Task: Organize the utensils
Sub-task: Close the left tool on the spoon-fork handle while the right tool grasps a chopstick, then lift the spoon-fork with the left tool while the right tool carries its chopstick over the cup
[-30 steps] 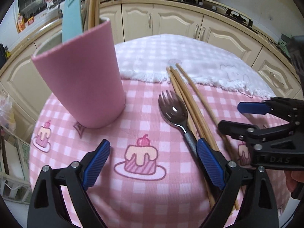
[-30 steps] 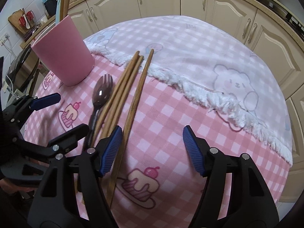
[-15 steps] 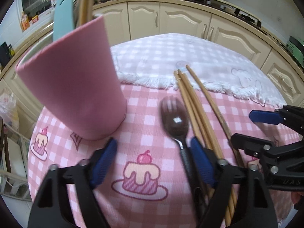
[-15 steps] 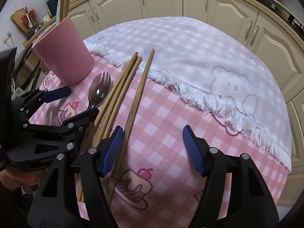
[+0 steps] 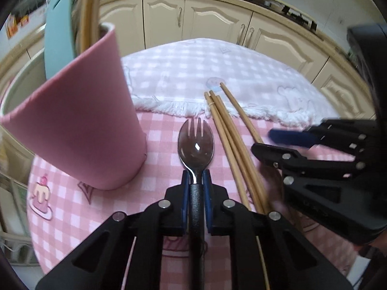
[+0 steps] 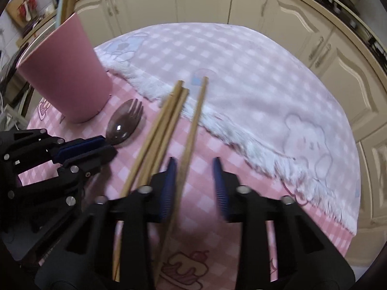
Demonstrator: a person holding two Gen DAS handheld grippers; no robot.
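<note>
My left gripper [image 5: 196, 177] is shut on the black handle of a metal spork [image 5: 195, 145] that lies on the pink checked cloth; it also shows in the right wrist view [image 6: 124, 123]. A pink cup [image 5: 77, 125] holding a teal utensil and wooden sticks stands just left of the spork. Several wooden chopsticks [image 5: 229, 130] lie to the spork's right. My right gripper [image 6: 194, 176] is open, partly narrowed, straddling the single chopstick [image 6: 193, 130] lying apart from the others, near the table surface.
A white fringed checked cloth [image 6: 241, 96] covers the far half of the round table. Cream kitchen cabinets [image 5: 205, 19] curve behind it. The table edge drops off at the right [image 6: 353, 217]. The right gripper body [image 5: 326, 176] is close to the right of the chopsticks.
My left gripper moved right over the spork handle and closed on it. My right gripper moved forward over the single chopstick and its jaws narrowed.
</note>
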